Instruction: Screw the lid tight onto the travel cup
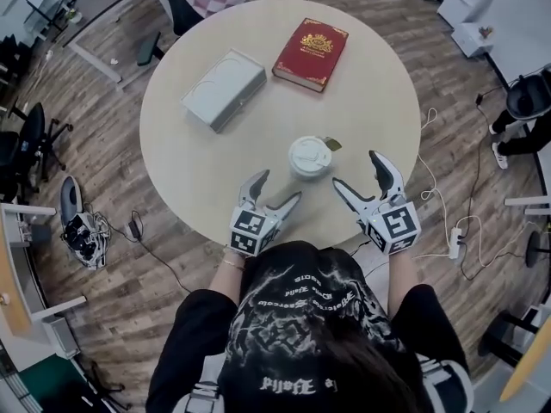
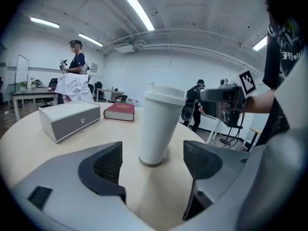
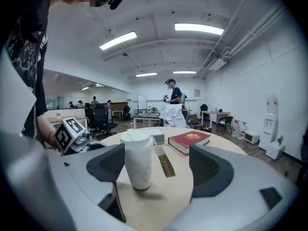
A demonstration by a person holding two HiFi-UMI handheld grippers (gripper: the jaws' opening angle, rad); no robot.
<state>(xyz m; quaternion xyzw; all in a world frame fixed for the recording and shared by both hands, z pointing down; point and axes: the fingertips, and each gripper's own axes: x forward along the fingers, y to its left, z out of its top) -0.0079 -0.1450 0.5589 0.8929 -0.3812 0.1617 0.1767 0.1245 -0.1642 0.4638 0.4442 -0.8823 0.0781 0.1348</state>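
Round table, wood floor, office chairs

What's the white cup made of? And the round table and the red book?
The travel cup looks like matte white plastic, smooth and dull, though coated metal is possible. The round table looks like pale wood-look laminate, smooth and even. The red book seems a hardcover with shiny gold print.

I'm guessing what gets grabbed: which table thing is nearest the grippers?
The white travel cup, upright just ahead of both; the red book and grey box lie farther back.
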